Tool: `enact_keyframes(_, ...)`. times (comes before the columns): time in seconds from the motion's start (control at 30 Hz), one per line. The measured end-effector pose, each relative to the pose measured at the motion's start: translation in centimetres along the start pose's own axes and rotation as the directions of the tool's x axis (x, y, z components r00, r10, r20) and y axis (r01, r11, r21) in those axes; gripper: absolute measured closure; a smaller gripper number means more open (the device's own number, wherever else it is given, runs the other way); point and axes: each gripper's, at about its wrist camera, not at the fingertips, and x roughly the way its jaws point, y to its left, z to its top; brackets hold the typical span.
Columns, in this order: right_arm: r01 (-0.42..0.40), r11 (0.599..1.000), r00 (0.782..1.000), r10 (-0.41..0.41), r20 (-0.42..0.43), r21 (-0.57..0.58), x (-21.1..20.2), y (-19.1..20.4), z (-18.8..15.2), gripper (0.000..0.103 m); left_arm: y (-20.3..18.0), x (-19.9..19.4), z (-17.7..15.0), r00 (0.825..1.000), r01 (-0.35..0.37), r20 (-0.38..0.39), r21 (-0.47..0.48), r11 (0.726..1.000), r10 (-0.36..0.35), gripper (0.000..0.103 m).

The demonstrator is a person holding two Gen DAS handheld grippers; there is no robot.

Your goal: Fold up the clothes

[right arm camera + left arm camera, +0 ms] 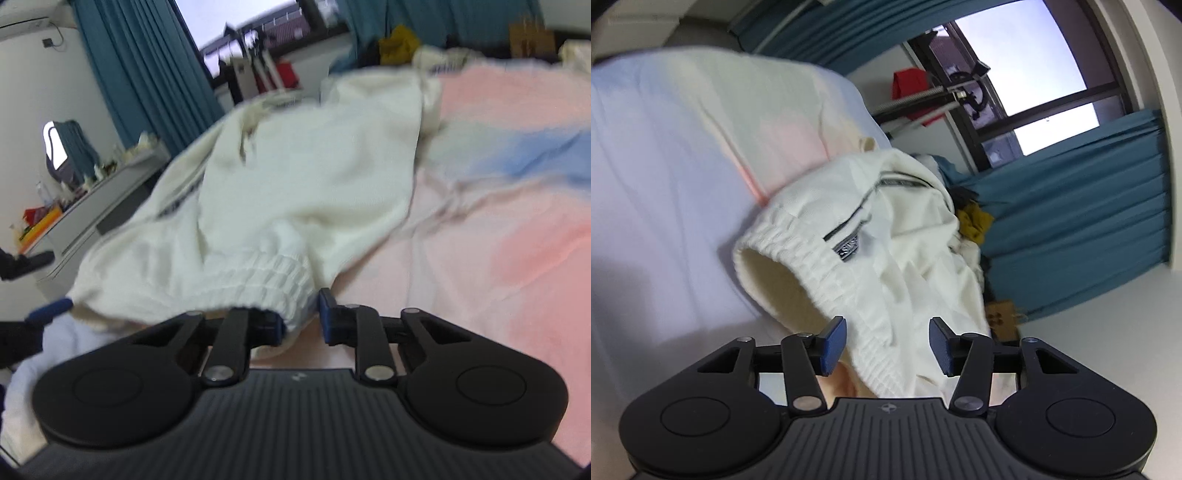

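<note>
Cream-white knit trousers with a ribbed elastic waistband (871, 240) lie on the pink-and-blue bedsheet (498, 221), bunched toward its curtain end. My left gripper (888, 345) has its fingers apart, waistband fabric between them, not pinched. My right gripper (301, 317) is also apart, waistband edge (266, 273) sitting in the gap. Teal pleated curtains (1071, 221) hang beyond the bedsheet.
</note>
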Motion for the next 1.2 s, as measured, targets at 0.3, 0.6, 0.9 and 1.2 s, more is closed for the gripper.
enact_keyframes(0.3, 0.127, 0.96, 0.938, -0.035, 0.345, -0.249, -7.0, 4.4, 1.8, 0.088, 1.2, 2.8, -2.5, 0.984, -0.002, -0.178, 0.052, 0.999, 0.011, 0.043)
enact_keyframes(0.6, 0.157, 0.978, 0.983, -0.14, 0.122, -0.138, -4.3, 1.9, 0.7, 0.088, 2.6, 5.6, -5.9, 0.968, 0.002, -0.248, 0.11, 0.994, 0.026, 0.041)
enact_keyframes(0.9, 0.149, 0.987, 0.986, -0.144, 0.083, -0.054, -3.8, 0.8, 0.2, 0.088, 3.8, 6.6, -8.3, 0.976, -0.115, -0.157, 0.215, 0.97, 0.15, 0.043)
enact_keyframes(1.2, 0.138, 0.987, 0.963, -0.114, 0.243, -0.082, -6.4, 1.6, 1.3, 0.088, 3.9, 6.2, -7.7, 0.978, -0.09, -0.162, 0.226, 0.97, 0.129, 0.042)
